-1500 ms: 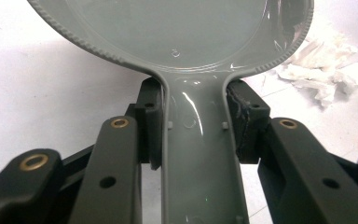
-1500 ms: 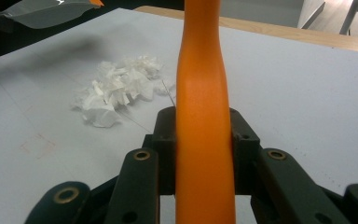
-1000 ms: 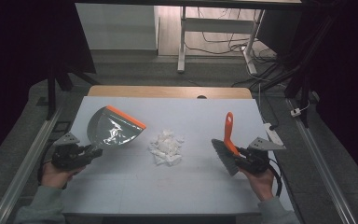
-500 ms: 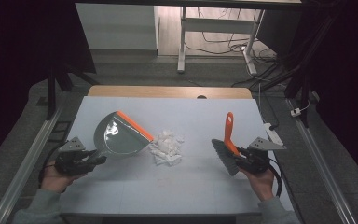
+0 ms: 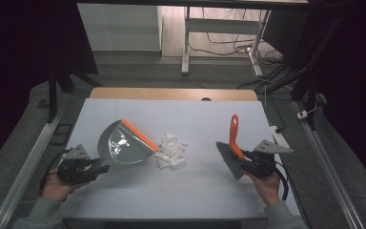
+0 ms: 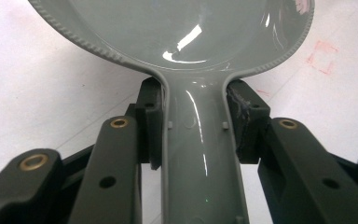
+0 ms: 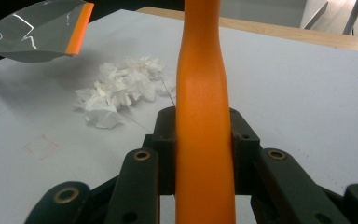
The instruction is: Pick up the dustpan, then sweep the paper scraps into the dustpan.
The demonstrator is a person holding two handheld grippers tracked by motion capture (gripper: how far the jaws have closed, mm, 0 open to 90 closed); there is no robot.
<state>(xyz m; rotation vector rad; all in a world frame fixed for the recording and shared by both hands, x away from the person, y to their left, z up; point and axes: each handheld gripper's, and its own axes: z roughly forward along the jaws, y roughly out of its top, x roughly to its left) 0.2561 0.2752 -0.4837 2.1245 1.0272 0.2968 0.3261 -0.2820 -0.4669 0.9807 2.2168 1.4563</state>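
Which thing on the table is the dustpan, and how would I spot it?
Look at the white table and find the pile of crumpled white paper scraps near its middle. Just left of the pile, the left hand-held gripper clamps the handle of a grey dustpan. It is the one scoop-shaped thing, shiny grey with an orange strip along its front lip, unlike the orange-handled brush on the right.
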